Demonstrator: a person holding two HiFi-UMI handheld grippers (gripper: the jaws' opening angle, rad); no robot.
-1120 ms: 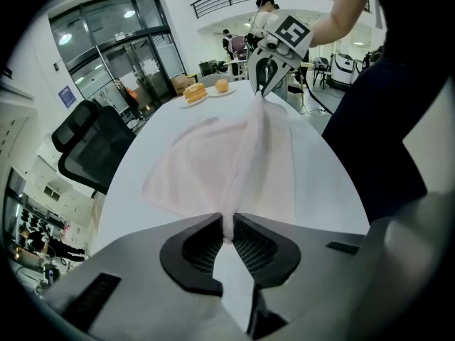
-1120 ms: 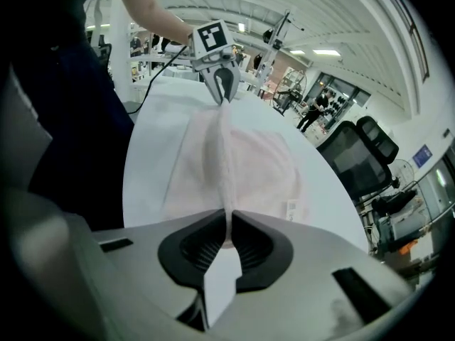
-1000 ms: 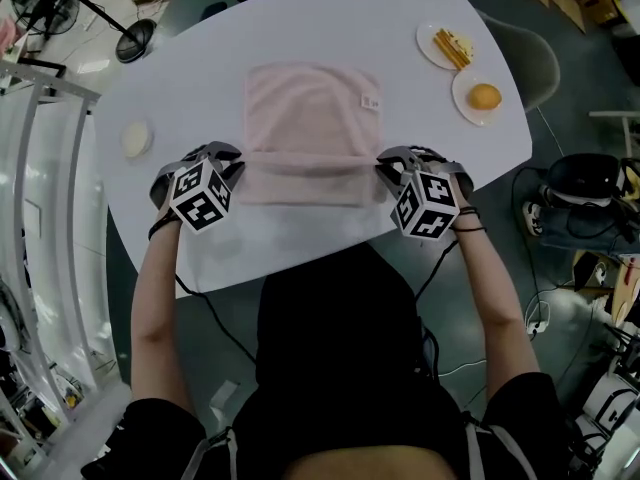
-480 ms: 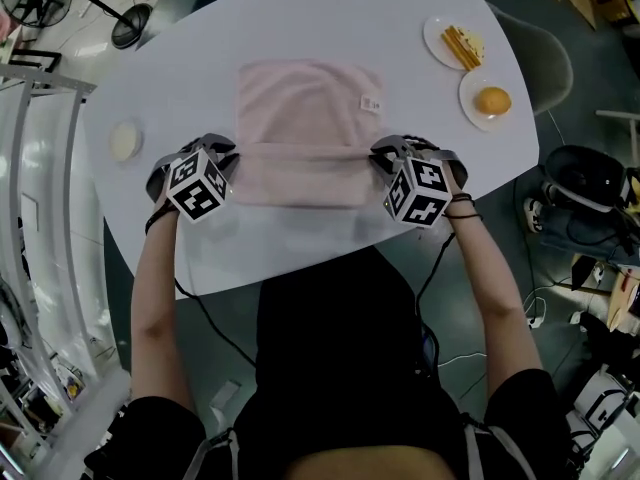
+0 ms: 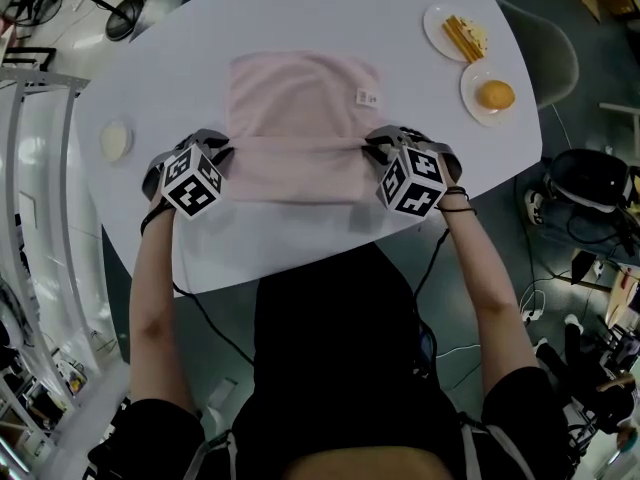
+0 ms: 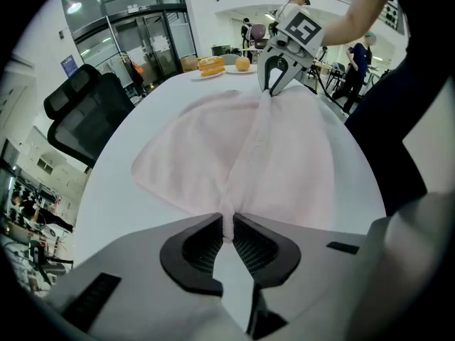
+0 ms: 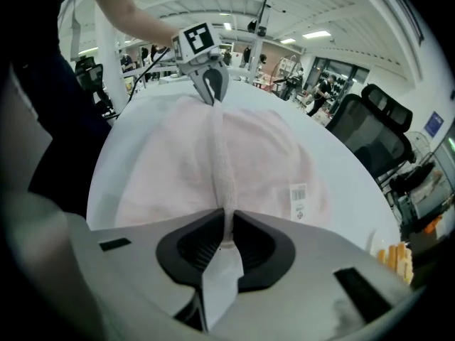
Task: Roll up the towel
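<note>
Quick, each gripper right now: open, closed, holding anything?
Left gripper: closed on the towel at its folded edge.
Right gripper: pinching the same fold, jaws having just opened slightly.

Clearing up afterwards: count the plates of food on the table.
2: the plate of stick-shaped food at the far right, and the plate with a round orange item just nearer.

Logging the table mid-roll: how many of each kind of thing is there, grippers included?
1 towel
2 plates with food
1 small round dish
2 grippers: left gripper and right gripper, both pinching the towel's fold; the right gripper's jaws have just opened slightly.
Total: 6
</note>
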